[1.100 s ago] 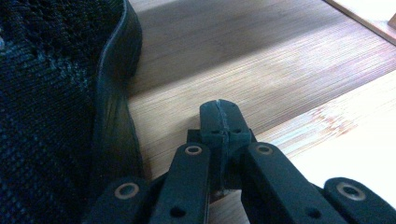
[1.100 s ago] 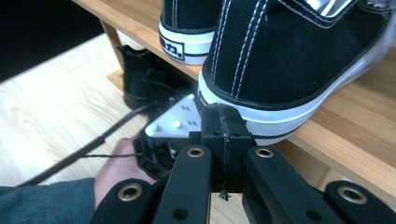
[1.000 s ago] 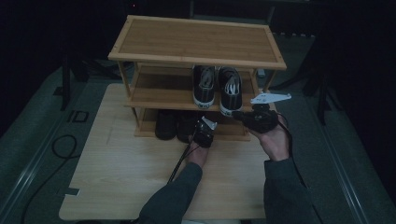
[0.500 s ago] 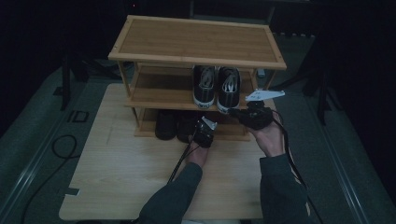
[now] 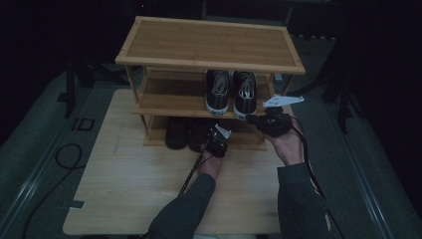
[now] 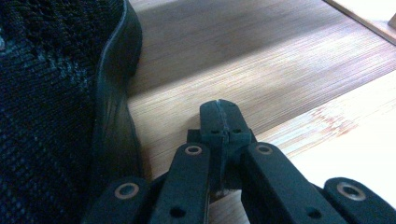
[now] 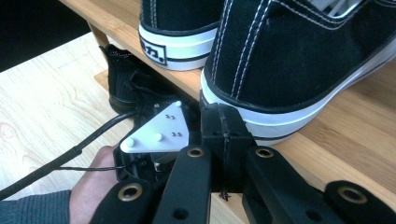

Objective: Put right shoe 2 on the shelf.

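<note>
In the high view, a three-tier bamboo shoe rack (image 5: 209,45) is seen standing on the table (image 5: 124,194), and everything else is placed against it. A pair of black-and-white sneakers (image 5: 231,92) stands on the rack's middle shelf, heels toward the person, and a pair of dark shoes (image 5: 186,133) lies on the bottom shelf. The right gripper (image 5: 255,119) is held at the front edge of the middle shelf, just beside the heel of the right-hand sneaker; the left gripper (image 5: 215,140) is held low at the front of the bottom shelf, next to the dark shoes. In the left gripper view, the jaws of the left gripper (image 6: 219,114) are seen pressed together with nothing between them, over the bottom shelf (image 6: 261,70), and the nearer dark shoe (image 6: 56,93) lies just beside them. In the right gripper view, the jaws of the right gripper (image 7: 223,126) are likewise closed and empty, their tips at or very near the white sole of the nearer sneaker (image 7: 299,60). A risk is judged here: since both pairs of jaws are closed, a shoe could be pushed deeper onto its shelf or skewed rather than grasped if either gripper is advanced. The trailing cable (image 7: 60,156) could also be caught against the rack.
</note>
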### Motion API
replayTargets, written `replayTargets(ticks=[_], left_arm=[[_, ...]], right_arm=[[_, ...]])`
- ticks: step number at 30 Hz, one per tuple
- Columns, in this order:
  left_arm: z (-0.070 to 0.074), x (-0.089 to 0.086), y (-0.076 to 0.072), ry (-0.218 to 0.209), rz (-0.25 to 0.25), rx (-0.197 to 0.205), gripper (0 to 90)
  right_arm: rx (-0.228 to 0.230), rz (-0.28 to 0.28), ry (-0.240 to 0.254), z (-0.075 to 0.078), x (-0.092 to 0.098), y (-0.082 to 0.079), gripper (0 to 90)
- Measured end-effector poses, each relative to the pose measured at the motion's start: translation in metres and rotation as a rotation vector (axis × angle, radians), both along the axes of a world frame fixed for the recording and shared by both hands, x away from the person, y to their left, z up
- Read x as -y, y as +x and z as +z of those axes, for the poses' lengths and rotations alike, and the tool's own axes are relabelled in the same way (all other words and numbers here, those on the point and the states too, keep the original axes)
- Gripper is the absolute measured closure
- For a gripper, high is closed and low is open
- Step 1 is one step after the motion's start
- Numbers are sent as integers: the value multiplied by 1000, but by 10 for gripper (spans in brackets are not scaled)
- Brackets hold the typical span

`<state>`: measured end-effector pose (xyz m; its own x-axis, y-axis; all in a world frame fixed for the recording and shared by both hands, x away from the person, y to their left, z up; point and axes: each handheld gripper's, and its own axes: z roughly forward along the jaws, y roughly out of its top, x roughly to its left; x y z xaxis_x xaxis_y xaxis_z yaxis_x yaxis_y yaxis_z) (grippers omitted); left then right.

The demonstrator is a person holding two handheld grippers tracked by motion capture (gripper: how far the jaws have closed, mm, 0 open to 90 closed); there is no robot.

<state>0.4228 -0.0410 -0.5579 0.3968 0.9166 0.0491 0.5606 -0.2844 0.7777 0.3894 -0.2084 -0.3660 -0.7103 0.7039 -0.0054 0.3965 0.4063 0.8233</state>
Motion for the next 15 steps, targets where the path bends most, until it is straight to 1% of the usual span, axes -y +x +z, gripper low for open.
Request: replayTargets(ticks=[2, 3, 4, 5, 15], left_arm=[[0, 0, 0, 3, -5, 0, 900], [0, 0, 0, 6, -6, -1, 900], [0, 0, 0, 3, -5, -1, 900], [0, 0, 0, 3, -5, -2, 900], [0, 0, 0, 3, -3, -2, 900]], right_arm=[[3, -8, -2, 0, 2, 1, 900], [6, -18, -12, 0, 3, 2, 900], [-1, -15, -8, -1, 4, 4, 900], [-8, -7, 5, -1, 5, 5, 900], [-7, 12, -7, -1, 0, 7, 900]])
